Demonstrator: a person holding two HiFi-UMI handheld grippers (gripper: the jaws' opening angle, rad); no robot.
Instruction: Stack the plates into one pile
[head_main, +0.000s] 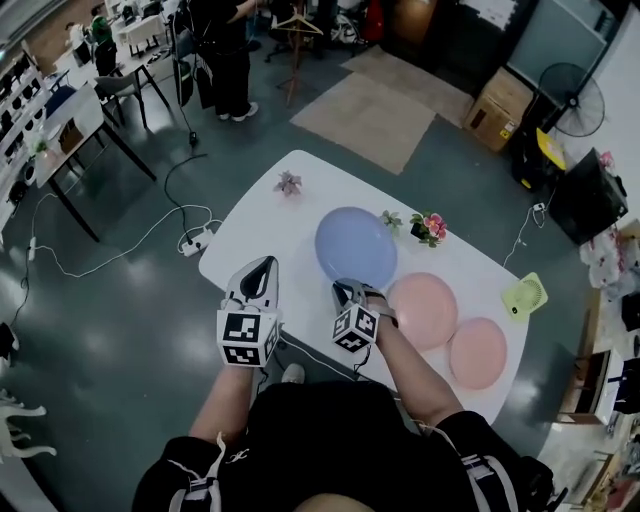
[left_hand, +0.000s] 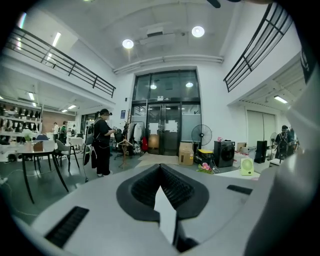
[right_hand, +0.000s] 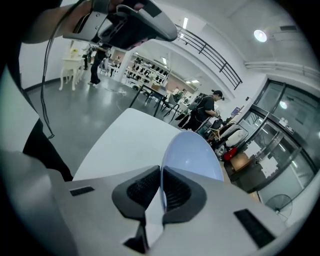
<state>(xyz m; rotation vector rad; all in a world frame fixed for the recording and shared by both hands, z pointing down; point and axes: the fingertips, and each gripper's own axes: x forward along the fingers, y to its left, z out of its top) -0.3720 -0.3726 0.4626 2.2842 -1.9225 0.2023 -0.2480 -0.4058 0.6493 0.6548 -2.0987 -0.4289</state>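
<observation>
A pale blue plate (head_main: 356, 246) is tilted up off the white table (head_main: 262, 225), and my right gripper (head_main: 347, 290) is shut on its near rim. In the right gripper view the blue plate (right_hand: 192, 152) stands edge-on between the ribbed pads, with the right gripper (right_hand: 161, 172) clamped on that edge. Two pink plates lie flat to the right, one (head_main: 424, 309) beside my right hand and one (head_main: 477, 352) nearer the table's right end. My left gripper (head_main: 263, 266) hovers over the table's near-left edge; the left gripper (left_hand: 160, 167) is shut with nothing in it.
A small plant (head_main: 288, 182) stands at the table's far edge, and a pot of pink flowers (head_main: 430, 227) sits just behind the blue plate. A green desk fan (head_main: 524, 296) is at the right end. A person (left_hand: 102, 142) stands across the room.
</observation>
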